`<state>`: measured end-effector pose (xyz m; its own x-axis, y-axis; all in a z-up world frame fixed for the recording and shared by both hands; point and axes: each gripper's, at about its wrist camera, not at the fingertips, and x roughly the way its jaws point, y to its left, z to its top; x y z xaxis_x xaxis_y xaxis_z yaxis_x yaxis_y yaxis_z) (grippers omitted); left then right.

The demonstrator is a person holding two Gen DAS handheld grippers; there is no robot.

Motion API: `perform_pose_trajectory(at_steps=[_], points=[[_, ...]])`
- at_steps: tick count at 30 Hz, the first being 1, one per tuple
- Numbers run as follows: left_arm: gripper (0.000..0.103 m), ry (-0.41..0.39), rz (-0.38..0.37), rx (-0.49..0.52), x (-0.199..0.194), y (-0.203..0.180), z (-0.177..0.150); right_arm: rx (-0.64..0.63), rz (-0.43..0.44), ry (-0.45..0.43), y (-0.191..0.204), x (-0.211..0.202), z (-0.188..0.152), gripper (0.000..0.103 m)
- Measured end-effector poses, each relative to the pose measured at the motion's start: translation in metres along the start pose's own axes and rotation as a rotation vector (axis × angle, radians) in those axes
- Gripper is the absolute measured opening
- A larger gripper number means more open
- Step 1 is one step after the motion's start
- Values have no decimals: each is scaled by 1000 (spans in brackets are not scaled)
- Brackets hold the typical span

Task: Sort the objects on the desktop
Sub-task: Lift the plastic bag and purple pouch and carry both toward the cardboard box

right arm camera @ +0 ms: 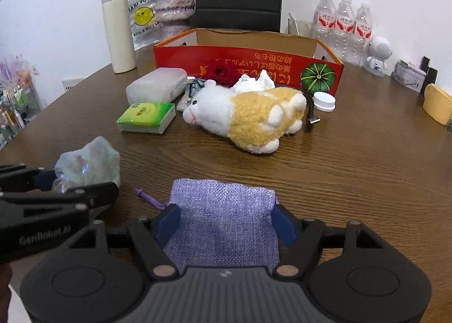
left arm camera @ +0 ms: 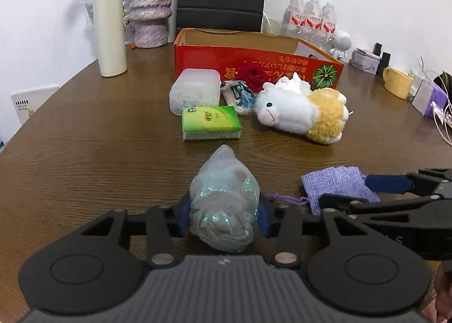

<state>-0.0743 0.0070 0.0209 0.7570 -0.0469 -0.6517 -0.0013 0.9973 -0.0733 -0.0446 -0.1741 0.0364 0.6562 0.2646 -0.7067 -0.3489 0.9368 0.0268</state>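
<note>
Desktop objects lie on the table (left arm camera: 84,139) in front of the red box (left arm camera: 254,57). In the left wrist view, the left gripper (left arm camera: 223,217) has its pads against both sides of a crinkly bag (left arm camera: 224,204) and seems clamped on it; beyond lie a green pack (left arm camera: 210,122), a plastic case (left arm camera: 195,93) and a plush (left arm camera: 299,112). In the right wrist view, the right gripper (right arm camera: 224,224) stands apart around a purple pouch (right arm camera: 223,218) that rests flat on the table, and I cannot tell if the pads touch it. The bag is slippery and soft, so it could slide out when lifted. The pouch is thin, so the pads may close above it or only pinch a fold. The two grippers are near and could collide.
</note>
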Motion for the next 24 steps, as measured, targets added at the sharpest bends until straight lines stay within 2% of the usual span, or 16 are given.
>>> perform_pose_trajectory(at_steps=[3, 6, 11, 16, 21, 24], points=[[41, -1, -5, 8, -1, -2, 1, 0, 2, -6, -3, -2, 1, 26], [40, -14, -15, 7, -5, -4, 2, -17, 22, -9, -3, -2, 2, 12], [40, -72, -6, 28, -20, -12, 10, -23, 44, -84, 0, -18, 4, 9], [40, -136, 6, 24, -27, -16, 30, 17, 44, -180, -14, -37, 21, 9], [40, -202, -58, -13, -21, -14, 76, 69, 79, -271, -40, -49, 60, 9], [40, -238, -51, -25, -13, -14, 104, 76, 67, -333, -52, -53, 90, 9]])
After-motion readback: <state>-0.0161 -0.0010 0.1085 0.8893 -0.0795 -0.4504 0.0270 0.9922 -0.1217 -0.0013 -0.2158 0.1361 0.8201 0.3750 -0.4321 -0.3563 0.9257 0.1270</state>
